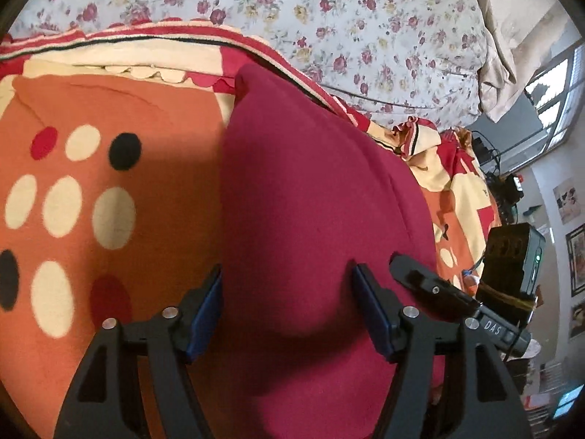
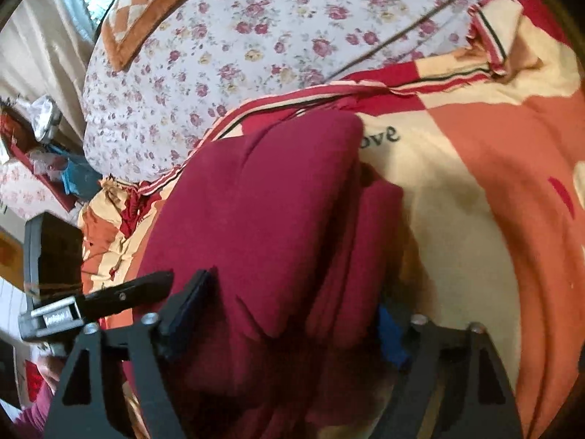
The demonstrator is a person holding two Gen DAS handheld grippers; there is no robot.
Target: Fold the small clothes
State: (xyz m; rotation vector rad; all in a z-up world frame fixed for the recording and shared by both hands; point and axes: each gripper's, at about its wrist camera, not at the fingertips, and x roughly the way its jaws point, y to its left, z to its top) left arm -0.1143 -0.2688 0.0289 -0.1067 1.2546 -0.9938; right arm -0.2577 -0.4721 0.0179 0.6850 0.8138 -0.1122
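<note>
In your left wrist view, your left gripper [image 1: 287, 303] is spread wide, its two blue pads [image 1: 208, 314] well apart and holding nothing. Between and under them lies the red cloth [image 1: 307, 197], a dark crimson garment that is spread flat on the blanket [image 1: 120, 109]. The cloth runs from the near edge of the blanket toward its far edge, and its far end is narrow and rounded. To the left of the cloth the blanket is orange with cream, red and black dots. Behind the blanket lies a floral sheet [image 1: 329, 18]. Your right gripper [image 1: 431, 289] shows at the right side of the cloth, with its fingertip just above the cloth; from here I cannot tell how it stands.

In your right wrist view, your right gripper [image 2: 292, 314] is also released, its fingers wide apart on both sides of the cloth [image 2: 263, 212]. Here the cloth is folded in layers, with a second fold along its right side. It lies on the blanket [image 2: 475, 168], near the far edge, beside the printed letters "ove". The sheet [image 2: 256, 36] is behind it. Your left gripper [image 2: 146, 285] reaches to the left side of the cloth.
</note>
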